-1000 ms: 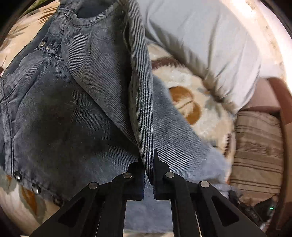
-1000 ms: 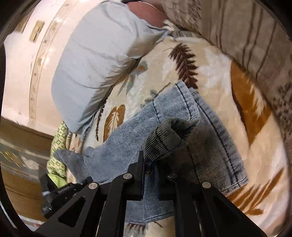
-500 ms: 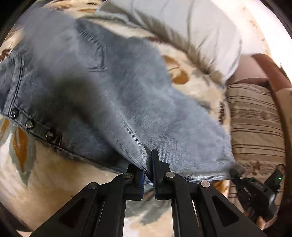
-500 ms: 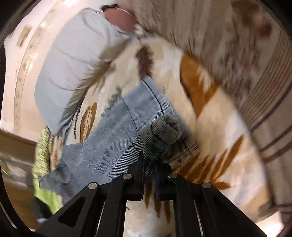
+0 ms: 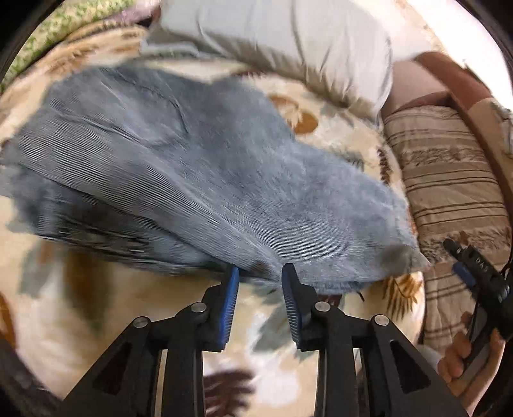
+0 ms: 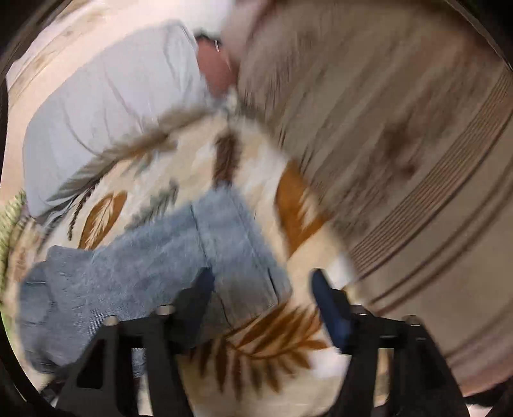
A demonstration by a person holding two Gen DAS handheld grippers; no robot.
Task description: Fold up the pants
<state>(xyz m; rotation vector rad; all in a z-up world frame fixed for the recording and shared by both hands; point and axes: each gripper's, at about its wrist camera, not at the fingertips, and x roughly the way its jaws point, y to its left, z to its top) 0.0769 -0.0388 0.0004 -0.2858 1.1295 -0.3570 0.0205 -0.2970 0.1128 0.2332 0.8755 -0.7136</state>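
Blue-grey denim pants (image 5: 192, 179) lie folded over on a cream blanket with leaf print (image 5: 96, 304). My left gripper (image 5: 260, 272) hovers at the near edge of the fold, its jaws opening, blue pads apart and no cloth pinched between them. In the right wrist view the pants (image 6: 154, 276) lie at the lower left, and my right gripper (image 6: 261, 282) stands above their hem end with its jaws opening wide, the denim edge below the gap but not pressed. The right gripper (image 5: 474, 272), held by a hand (image 5: 458, 362), also shows at the far right of the left wrist view.
A pale grey pillow (image 5: 288, 35) lies along the far side of the blanket. A beige striped cushion (image 5: 449, 179) flanks the right. A green patterned cloth (image 5: 64, 22) sits at the upper left. The striped cushion (image 6: 400, 128) fills the right wrist view's upper right.
Both grippers were shut on denim and have let go, their jaws now apart. The raised cloth has dropped flat into a fold. The right gripper has lifted and swung away, blurring its view.
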